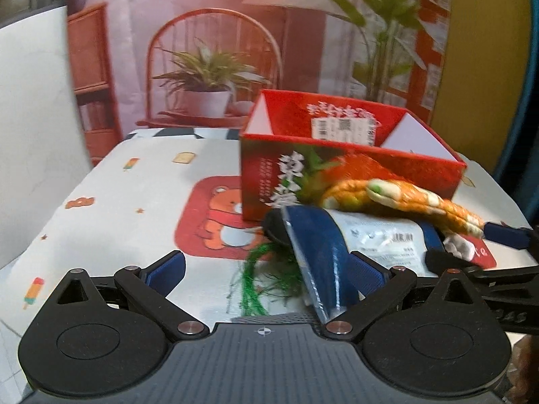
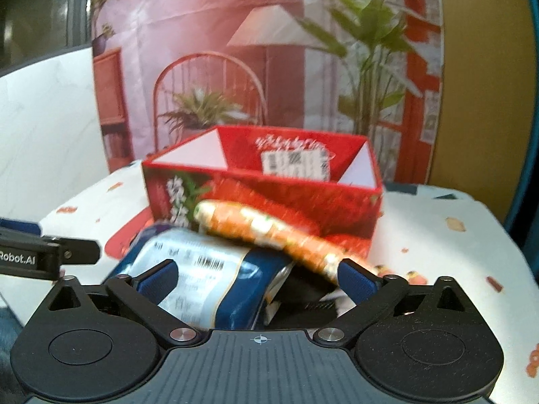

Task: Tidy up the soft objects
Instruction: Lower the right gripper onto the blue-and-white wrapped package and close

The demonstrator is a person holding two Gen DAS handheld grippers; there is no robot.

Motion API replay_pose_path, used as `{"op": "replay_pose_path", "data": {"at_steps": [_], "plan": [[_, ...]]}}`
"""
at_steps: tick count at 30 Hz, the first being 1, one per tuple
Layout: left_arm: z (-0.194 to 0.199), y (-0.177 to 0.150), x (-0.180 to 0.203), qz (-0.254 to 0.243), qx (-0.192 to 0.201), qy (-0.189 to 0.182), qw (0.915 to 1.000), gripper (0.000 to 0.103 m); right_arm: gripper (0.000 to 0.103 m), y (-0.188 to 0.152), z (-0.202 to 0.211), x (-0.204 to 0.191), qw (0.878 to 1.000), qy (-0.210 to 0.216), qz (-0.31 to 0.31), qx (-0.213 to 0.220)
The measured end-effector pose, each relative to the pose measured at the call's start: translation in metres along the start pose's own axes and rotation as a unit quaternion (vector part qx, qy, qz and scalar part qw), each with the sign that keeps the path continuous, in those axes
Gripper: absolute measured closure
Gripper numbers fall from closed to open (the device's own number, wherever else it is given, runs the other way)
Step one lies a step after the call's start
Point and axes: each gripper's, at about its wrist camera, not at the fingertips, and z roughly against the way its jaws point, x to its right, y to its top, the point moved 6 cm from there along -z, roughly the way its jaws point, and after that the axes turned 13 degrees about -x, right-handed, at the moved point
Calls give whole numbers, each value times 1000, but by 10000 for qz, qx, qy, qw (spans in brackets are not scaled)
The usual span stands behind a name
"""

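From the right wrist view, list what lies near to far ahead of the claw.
Blue-and-white packet → orange plush shrimp lying across it → open red box → printed backdrop.

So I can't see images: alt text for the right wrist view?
The open right gripper straddles a blue-and-white packet beneath an orange plush shrimp, before an open red box on a cartoon-print tablecloth.

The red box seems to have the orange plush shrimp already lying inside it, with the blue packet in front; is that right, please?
Not quite: the orange plush shrimp lies outside the red box, against its front wall, resting on the blue packet. The right wrist view shows this.
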Motion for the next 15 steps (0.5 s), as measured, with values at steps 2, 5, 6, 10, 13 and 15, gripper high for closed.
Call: {"op": "replay_pose_path", "data": {"at_steps": [2,5,6,10,13,15], "plan": [[-6,-4,4,-84,18,-75,9999,2,16,-5,-9,-1,9999,78,38,-143],[-19,-11,5,-43,-74,-270,9996,6,24,-12,-22,0,9993,82,30,-368],[-24,-12,5,-9,-141,-330,9994,6,24,-14,-24,0,9991,167,13,-387],[-39,-22,3,139,-232,-629,9977,6,25,-20,-30,1,9983,385,-57,-438],[-48,-26,2,188,-327,-724,9967,6,30,-22,-33,2,9976,497,-41,-482],[-52,-27,3,129,-348,-719,9967,5,31,-23,-33,1,9975,521,-12,-477]]}}
